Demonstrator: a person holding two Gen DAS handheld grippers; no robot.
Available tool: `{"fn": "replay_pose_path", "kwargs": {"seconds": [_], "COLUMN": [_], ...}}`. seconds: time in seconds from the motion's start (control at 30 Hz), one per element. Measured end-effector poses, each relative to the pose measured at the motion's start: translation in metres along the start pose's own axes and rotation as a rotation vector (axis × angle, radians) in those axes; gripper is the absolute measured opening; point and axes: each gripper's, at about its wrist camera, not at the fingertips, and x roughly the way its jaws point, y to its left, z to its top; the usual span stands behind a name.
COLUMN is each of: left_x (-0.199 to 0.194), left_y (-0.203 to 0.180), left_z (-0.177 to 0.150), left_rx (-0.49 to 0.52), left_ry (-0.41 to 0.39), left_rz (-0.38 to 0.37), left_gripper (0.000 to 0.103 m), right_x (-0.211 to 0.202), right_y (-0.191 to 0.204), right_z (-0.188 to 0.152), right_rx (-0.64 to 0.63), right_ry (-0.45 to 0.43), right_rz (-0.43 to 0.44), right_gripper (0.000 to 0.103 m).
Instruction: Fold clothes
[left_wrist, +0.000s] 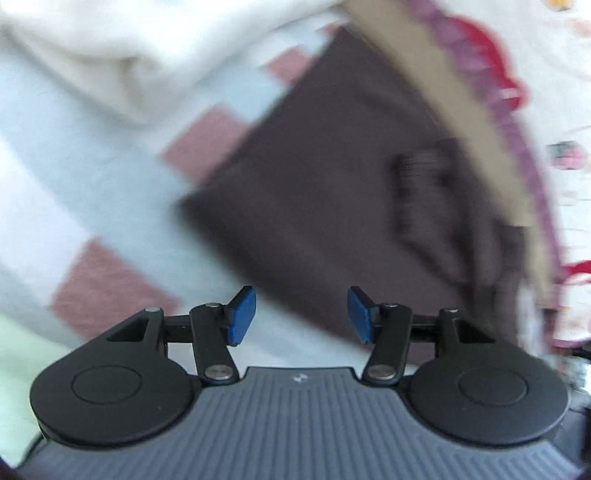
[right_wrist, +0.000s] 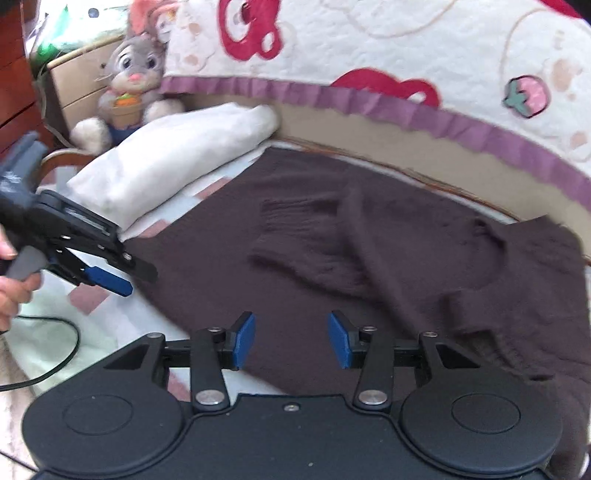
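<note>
A dark brown knitted sweater (right_wrist: 369, 258) lies spread on a checked bedsheet (right_wrist: 110, 317), a sleeve with a ribbed cuff (right_wrist: 291, 218) folded across its middle. My right gripper (right_wrist: 291, 339) hovers open over the sweater's near edge, nothing between its blue pads. The left wrist view is blurred: the sweater (left_wrist: 332, 184) fills the middle, and my left gripper (left_wrist: 301, 314) is open just above its lower corner. From the right wrist view, the left gripper (right_wrist: 110, 277) sits at the sweater's left edge, held by a hand (right_wrist: 11, 288).
A white pillow (right_wrist: 173, 158) lies at the back left, a grey plush rabbit (right_wrist: 129, 81) behind it. A cream quilt with red prints and a purple frill (right_wrist: 406, 74) drapes along the far side. A black cable (right_wrist: 55, 354) runs over the sheet at left.
</note>
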Motion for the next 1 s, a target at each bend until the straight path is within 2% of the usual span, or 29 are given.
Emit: {"fn": "replay_pose_path", "kwargs": {"seconds": [0.13,0.17,0.23,0.3,0.33,0.43,0.47,0.5,0.57,0.6,0.63,0.7,0.8,0.87,0.9,0.93,0.97,1.0], "left_x": [-0.008,-0.006,0.003,0.005,0.004,0.009,0.012,0.014,0.016,0.018,0.018,0.015,0.006,0.004,0.004,0.003,0.004,0.004], "left_y": [0.002,0.001,-0.002,-0.007,-0.012,-0.036,-0.041,-0.043,-0.041,-0.042,-0.042,-0.042,-0.049,-0.055,-0.058,-0.059,-0.060,-0.060], "left_z": [-0.001,-0.001,-0.002,-0.003,-0.003,0.000,0.002,0.004,0.006,0.008,0.008,0.007,0.002,-0.002,-0.005,-0.006,-0.005,-0.005], "left_rx": [-0.101,-0.107,-0.111,-0.096,-0.063,0.131,0.155,0.171,0.191,0.213,0.226,0.232,0.279,0.336,0.361,0.377,0.380,0.383], "left_ry": [-0.049,-0.054,-0.069,-0.109,-0.136,-0.214,-0.228,-0.247,-0.289,-0.302,-0.316,-0.350,-0.406,-0.426,-0.433,-0.438,-0.442,-0.446], "left_rz": [-0.120,-0.124,-0.058,-0.035,-0.021,0.082,0.092,0.094,0.092,0.104,0.106,0.095,0.078,0.063,0.060,0.053,0.038,0.024], "left_gripper": [0.054,0.054,0.054,0.056,0.057,0.058,0.058,0.054,0.012,0.004,0.004,0.004,0.004,0.005,0.005,0.005,0.005,0.005], "right_x": [0.013,0.017,0.025,0.026,0.025,0.021,0.019,0.018,0.018,0.023,0.030,0.041,0.052,0.051,0.053,0.060,0.068,0.074], "right_y": [0.013,0.018,0.026,0.034,0.037,0.046,0.049,0.052,0.056,0.050,0.040,0.016,-0.026,-0.058,-0.072,-0.081,-0.084,-0.084], "right_z": [0.005,0.006,0.010,0.013,0.014,0.017,0.018,0.019,0.022,0.024,0.027,0.036,0.050,0.050,0.047,0.045,0.045,0.043], "right_rx": [-0.071,-0.092,-0.133,-0.142,-0.140,-0.137,-0.135,-0.134,-0.143,-0.164,-0.163,-0.093,0.141,0.409,0.515,0.564,0.553,0.514], "right_ry": [0.034,0.046,0.067,0.066,0.054,0.018,0.005,-0.007,-0.024,-0.020,-0.023,-0.029,-0.014,-0.039,-0.048,-0.030,-0.005,0.017], "right_rz": [0.038,0.050,0.079,0.106,0.108,0.113,0.115,0.117,0.094,0.030,-0.023,-0.100,-0.258,-0.249,-0.202,-0.182,-0.174,-0.169], "right_gripper": [0.050,0.049,0.049,0.049,0.049,0.054,0.054,0.054,0.055,0.055,0.056,0.056,0.061,0.061,0.060,0.060,0.053,0.040]}}
